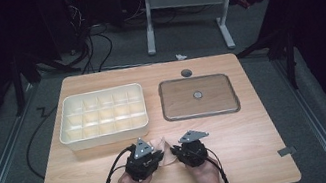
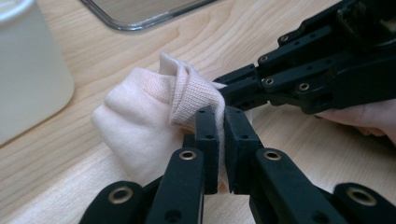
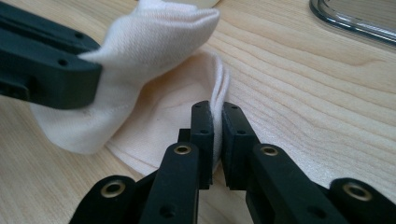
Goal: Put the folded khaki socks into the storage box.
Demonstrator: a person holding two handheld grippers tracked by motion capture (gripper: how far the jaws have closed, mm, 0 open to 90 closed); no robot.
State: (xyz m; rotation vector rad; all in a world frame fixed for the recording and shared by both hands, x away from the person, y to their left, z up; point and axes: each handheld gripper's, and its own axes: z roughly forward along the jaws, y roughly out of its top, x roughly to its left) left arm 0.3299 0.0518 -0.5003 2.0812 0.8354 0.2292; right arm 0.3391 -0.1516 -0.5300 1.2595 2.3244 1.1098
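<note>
A pale cream sock (image 1: 162,148) lies bunched on the wooden table between the two hands, near the front edge. In the left gripper view my left gripper (image 2: 220,119) is shut on a ribbed fold of the sock (image 2: 140,112), and the other gripper's black jaws reach in from the right onto the same cloth. In the right gripper view my right gripper (image 3: 217,116) is shut on a thin edge of the sock (image 3: 159,60), with the other gripper's jaw clamping it at the left. Seen from above, the left gripper (image 1: 154,151) and right gripper (image 1: 174,149) face each other closely.
A cream tray with several compartments (image 1: 64,132) stands at the table's back left. A flat metal tray (image 1: 171,90) with a small round object (image 1: 198,95) on it lies at the back right. A desk frame and cables stand on the floor beyond.
</note>
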